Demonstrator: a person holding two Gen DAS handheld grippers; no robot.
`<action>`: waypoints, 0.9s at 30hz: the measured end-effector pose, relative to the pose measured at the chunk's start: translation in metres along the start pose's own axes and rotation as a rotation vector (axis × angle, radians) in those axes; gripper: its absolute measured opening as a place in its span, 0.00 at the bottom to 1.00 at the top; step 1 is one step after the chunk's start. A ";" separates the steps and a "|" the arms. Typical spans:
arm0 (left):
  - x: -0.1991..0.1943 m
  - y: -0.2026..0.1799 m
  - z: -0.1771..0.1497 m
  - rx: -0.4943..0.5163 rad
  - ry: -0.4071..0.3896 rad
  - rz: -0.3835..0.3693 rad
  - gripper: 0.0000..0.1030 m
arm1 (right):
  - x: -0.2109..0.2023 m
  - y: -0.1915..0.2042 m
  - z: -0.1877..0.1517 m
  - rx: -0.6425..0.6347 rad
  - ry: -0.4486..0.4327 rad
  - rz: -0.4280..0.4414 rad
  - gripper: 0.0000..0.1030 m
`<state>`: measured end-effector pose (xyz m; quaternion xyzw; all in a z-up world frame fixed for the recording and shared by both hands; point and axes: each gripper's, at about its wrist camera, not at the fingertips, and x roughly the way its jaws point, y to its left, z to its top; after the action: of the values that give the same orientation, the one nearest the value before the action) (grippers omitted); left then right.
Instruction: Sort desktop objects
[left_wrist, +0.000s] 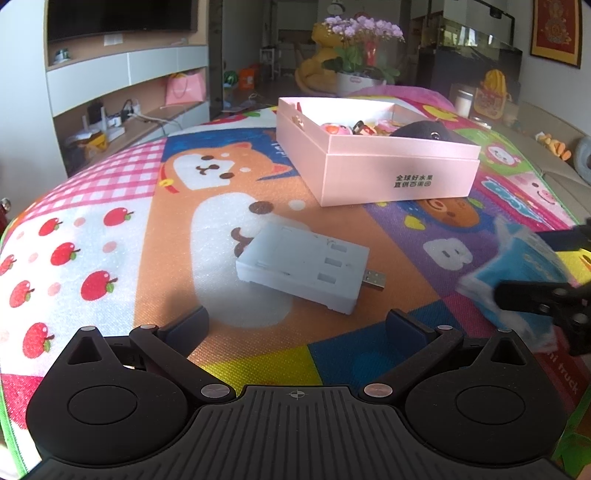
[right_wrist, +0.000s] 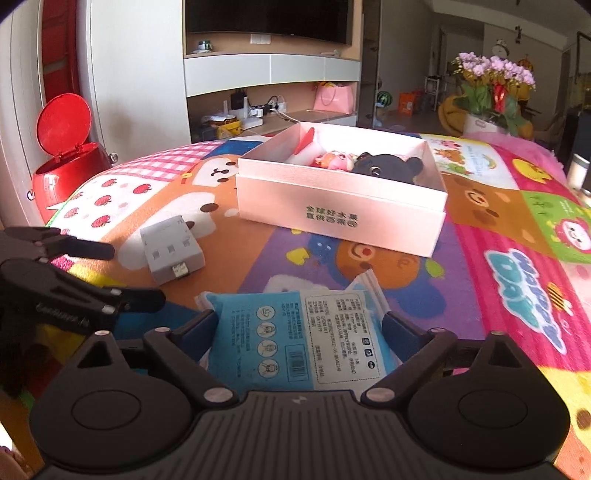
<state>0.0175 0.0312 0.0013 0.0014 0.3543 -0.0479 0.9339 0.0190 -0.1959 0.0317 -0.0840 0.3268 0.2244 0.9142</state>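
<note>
Right tool (right_wrist: 297, 325) grips the blue-and-white plastic packet (right_wrist: 295, 332), next bound for the open pink cardboard box (right_wrist: 343, 210); left tool (left_wrist: 297, 325) spread wide before the grey USB hub (left_wrist: 303, 267).

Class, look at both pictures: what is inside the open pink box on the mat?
Inside the pink box lie a black bear toy, a small pink toy and a red piece against the wall. Whatever lies beneath them or behind the near wall is covered.

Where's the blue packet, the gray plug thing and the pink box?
blue packet (right_wrist: 291, 332): right wrist view, middle of its printed face.
gray plug thing (left_wrist: 303, 266): left wrist view, middle of its top.
pink box (left_wrist: 399, 177): left wrist view, front wall by the writing.
</note>
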 end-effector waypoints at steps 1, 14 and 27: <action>0.000 0.000 0.000 0.001 0.001 0.001 1.00 | -0.005 0.000 -0.003 0.006 0.001 -0.011 0.91; 0.001 -0.005 0.001 0.022 0.008 0.016 1.00 | -0.049 -0.013 -0.042 -0.101 -0.013 -0.207 1.00; 0.000 -0.005 0.001 0.016 0.006 0.010 1.00 | -0.039 -0.079 -0.027 0.558 0.029 -0.215 1.00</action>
<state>0.0177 0.0267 0.0022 0.0110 0.3567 -0.0461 0.9330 0.0136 -0.2874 0.0366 0.1329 0.3783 0.0265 0.9157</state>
